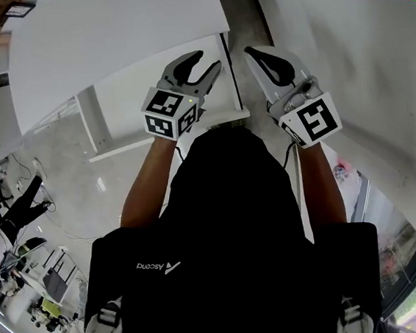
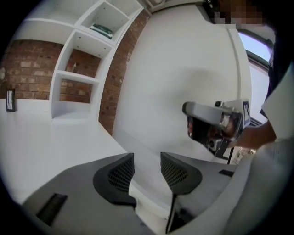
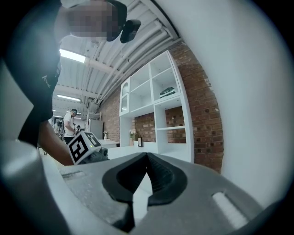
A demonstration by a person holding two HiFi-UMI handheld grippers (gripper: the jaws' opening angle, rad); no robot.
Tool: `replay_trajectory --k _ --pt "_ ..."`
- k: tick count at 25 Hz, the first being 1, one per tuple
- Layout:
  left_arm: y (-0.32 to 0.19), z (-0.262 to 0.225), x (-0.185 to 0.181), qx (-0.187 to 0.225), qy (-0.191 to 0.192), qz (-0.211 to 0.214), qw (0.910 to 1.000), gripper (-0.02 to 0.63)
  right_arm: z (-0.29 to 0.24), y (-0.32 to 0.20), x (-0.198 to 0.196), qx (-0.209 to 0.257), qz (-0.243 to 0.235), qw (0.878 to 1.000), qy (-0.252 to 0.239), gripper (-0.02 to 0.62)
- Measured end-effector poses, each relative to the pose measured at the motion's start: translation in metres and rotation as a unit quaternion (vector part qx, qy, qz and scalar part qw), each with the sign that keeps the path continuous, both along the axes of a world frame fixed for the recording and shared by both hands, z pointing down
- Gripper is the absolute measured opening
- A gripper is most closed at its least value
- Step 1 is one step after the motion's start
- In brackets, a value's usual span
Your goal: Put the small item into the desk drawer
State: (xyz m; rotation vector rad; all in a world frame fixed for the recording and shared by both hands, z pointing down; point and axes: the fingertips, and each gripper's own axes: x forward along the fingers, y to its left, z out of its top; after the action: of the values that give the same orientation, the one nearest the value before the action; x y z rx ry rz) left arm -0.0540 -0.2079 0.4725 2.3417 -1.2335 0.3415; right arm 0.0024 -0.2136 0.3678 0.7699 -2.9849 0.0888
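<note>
I see no small item and no drawer in any view. Both grippers are raised side by side in front of the person's chest, above a white desk [image 1: 111, 34]. My left gripper [image 1: 208, 62] is open; in the left gripper view [image 2: 147, 160] only white desk and wall show in the gap between its dark ribbed pads [image 2: 120, 174]. My right gripper [image 1: 251, 52] is just to its right. In the right gripper view [image 3: 147, 157] the tips meet and nothing shows between them. Each gripper appears in the other's view: the right gripper [image 2: 216, 128] and the left gripper's marker cube [image 3: 85, 147].
A white shelf unit [image 2: 87, 69] stands against a brick wall [image 2: 27, 69], with a green thing [image 2: 102, 31] in an upper compartment. A second white surface [image 1: 367, 60] lies to the right. The desk's white leg frame [image 1: 90, 124] stands on grey floor. Other people [image 3: 70, 121] are far off.
</note>
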Motion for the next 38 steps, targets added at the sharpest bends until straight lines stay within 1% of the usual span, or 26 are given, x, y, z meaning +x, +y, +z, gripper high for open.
replay_trajectory --k 3,6,10,13,16,19,25,28,31,33,38 --pt "0.004 -0.045 -0.001 0.056 0.019 -0.007 0.9982 0.138 -0.007 0.005 -0.003 0.004 -0.001 1.0 -0.007 0.0" --pt "0.008 -0.086 -0.003 0.11 0.023 -0.011 0.9936 0.099 -0.016 0.011 -0.007 0.01 -0.002 1.0 -0.014 0.0" --pt "0.016 -0.129 -0.008 0.165 0.024 -0.017 0.9858 0.047 -0.03 0.021 -0.014 0.022 -0.007 0.999 -0.025 0.0" --pt "0.023 -0.152 -0.01 0.201 0.019 -0.017 0.9793 0.025 -0.044 0.029 -0.02 0.035 -0.012 0.999 -0.034 0.0" --pt "0.032 -0.168 -0.012 0.226 0.01 -0.016 0.9739 0.002 -0.059 0.039 -0.025 0.048 -0.016 0.998 -0.043 0.0" --pt "0.038 -0.186 -0.012 0.25 0.013 -0.015 0.968 -0.002 -0.071 0.047 -0.029 0.058 -0.017 0.997 -0.048 0.0" --pt "0.048 -0.209 -0.008 0.274 0.015 -0.007 0.9615 -0.002 -0.089 0.058 -0.032 0.07 -0.018 0.995 -0.062 0.0" --pt "0.054 -0.212 -0.006 0.273 0.007 0.0 0.9621 -0.002 -0.096 0.063 -0.032 0.079 -0.017 0.995 -0.065 0.0" --pt "0.058 -0.217 -0.003 0.284 0.003 0.007 0.9589 -0.002 -0.101 0.066 -0.03 0.08 -0.014 0.994 -0.069 0.0" --pt "0.06 -0.216 -0.003 0.283 0.0 0.011 0.959 -0.002 -0.102 0.067 -0.03 0.08 -0.012 0.994 -0.07 0.0" --pt "0.063 -0.216 -0.002 0.286 0.003 0.015 0.9582 -0.002 -0.103 0.071 -0.033 0.082 -0.012 0.994 -0.067 0.0"
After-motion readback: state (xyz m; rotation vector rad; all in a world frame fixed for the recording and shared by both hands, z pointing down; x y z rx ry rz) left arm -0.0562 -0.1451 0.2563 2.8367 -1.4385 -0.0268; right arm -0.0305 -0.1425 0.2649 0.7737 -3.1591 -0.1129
